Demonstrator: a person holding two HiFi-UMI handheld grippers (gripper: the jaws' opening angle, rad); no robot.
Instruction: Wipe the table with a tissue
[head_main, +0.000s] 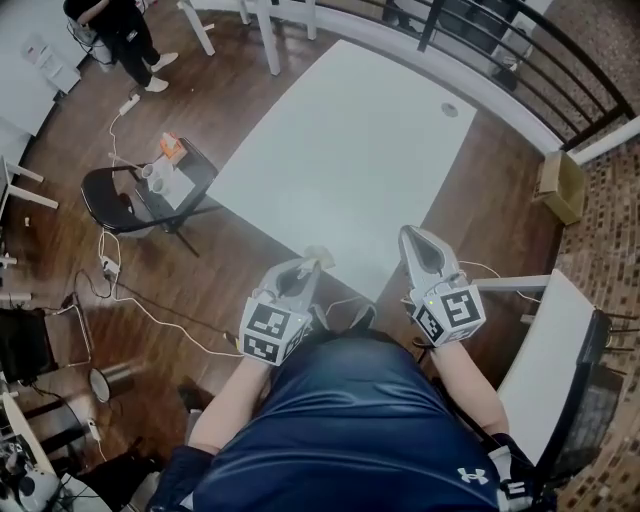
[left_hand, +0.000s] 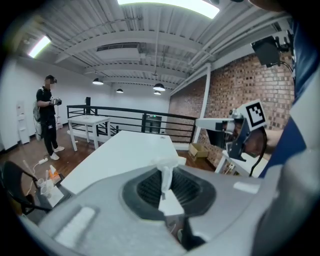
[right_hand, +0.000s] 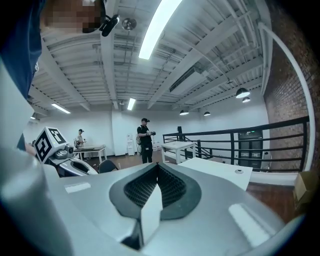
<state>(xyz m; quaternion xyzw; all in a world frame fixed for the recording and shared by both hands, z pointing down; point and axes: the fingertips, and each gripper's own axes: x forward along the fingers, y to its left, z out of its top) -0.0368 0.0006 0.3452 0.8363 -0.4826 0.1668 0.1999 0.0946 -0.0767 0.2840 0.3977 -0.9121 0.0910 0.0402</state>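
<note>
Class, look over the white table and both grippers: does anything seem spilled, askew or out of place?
Nothing stands out. The white table shows no spill, the left gripper is shut on a tissue, and the right gripper is shut and empty.

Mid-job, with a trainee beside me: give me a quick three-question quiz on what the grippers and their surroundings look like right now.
1. True or false: the left gripper is shut on a tissue.
2. Pick one. The fingers of the right gripper are: A) shut on a tissue, B) shut on nothing, C) wide apart.
3. Fill in: in the head view, the black chair stands to the ___ of the white table.

Key: 1 true; 2 B; 3 left.
</note>
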